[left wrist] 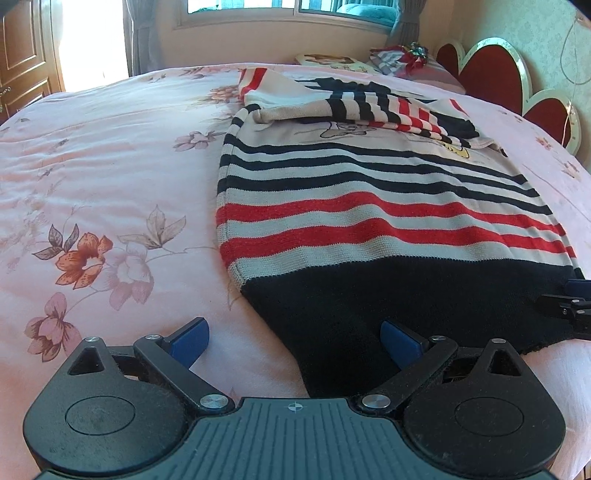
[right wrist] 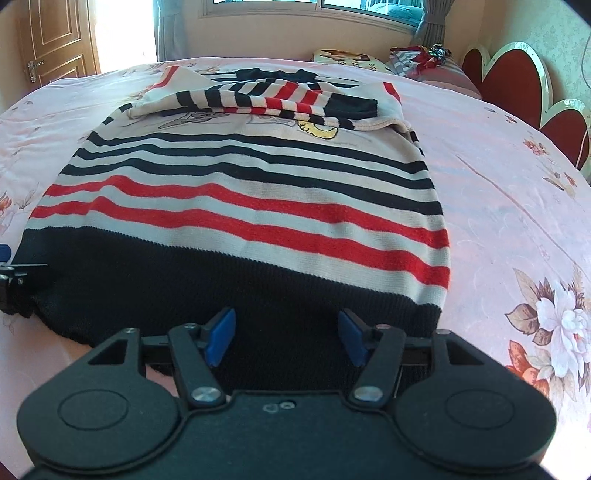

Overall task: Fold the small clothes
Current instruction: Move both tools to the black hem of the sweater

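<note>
Sweater lies flat on the bed, hem nearest the cameras, neck end toward the window. Both sleeves folded across the chest, one on the other. Left tongs at the hem's left corner: one finger on the bedcover beside the hem, the other over the hem. Right tongs at the hem toward its right end, both fingers over the fabric. Pillow and a heap of clothes lie beyond the sweater, at the far right. Headboard along the bed's right side. Door far left.
</note>
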Demonstrator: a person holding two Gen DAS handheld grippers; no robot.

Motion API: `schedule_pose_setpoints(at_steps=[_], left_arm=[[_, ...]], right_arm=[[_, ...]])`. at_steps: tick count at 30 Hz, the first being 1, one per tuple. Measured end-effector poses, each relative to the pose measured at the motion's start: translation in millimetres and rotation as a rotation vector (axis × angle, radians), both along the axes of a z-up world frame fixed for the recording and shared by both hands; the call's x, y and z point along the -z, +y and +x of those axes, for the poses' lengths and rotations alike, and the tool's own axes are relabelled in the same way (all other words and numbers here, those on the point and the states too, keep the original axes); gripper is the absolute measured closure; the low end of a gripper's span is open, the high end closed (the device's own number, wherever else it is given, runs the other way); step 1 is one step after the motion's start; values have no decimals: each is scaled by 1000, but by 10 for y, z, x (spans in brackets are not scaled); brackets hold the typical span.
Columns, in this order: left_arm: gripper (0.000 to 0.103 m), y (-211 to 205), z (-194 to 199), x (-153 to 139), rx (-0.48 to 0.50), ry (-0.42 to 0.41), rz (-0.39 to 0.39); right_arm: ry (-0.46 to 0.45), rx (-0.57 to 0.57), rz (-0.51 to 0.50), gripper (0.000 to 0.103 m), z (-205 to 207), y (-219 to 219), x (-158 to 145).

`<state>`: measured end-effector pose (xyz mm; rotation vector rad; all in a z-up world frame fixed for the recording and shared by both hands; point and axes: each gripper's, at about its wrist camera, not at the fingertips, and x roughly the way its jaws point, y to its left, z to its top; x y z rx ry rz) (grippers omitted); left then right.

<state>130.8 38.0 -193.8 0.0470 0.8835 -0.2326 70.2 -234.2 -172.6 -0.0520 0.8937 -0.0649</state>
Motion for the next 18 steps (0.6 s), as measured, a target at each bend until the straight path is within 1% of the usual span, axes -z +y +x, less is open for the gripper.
schedule_pose_setpoints(at_steps=[3,6,9,12,13,14,15,17,18], left_arm=[[5,17,-11,61,13,-13,1],[4,8,-42,80,13,-36,6],[4,18,-36,61,1,-25,-2],[4,44,-38,43,-9,-8,-26],[4,63,-51,34,-15,-5,-39],[5,90,-80,27,-20,-3,-53],[5,105,-97,21,-22,-1,-63],[5,108,-113,22,-18,4,-65],[5,103,-108,23,-20,7,-66]], right_arm=[[0,12,4,41,-45,-58,21],[-17,22,3,36,-77,-56,63],[-49,34,16,33,-121,-78,102],[-43,14,13,31,-115,-75,97],[-36,14,20,28,-105,-85,91],[-29,21,29,23,-95,-98,91],[-27,25,35,20,-90,-106,97],[-27,2,46,10,-94,-101,114],[-21,-11,40,10,-92,-89,112]])
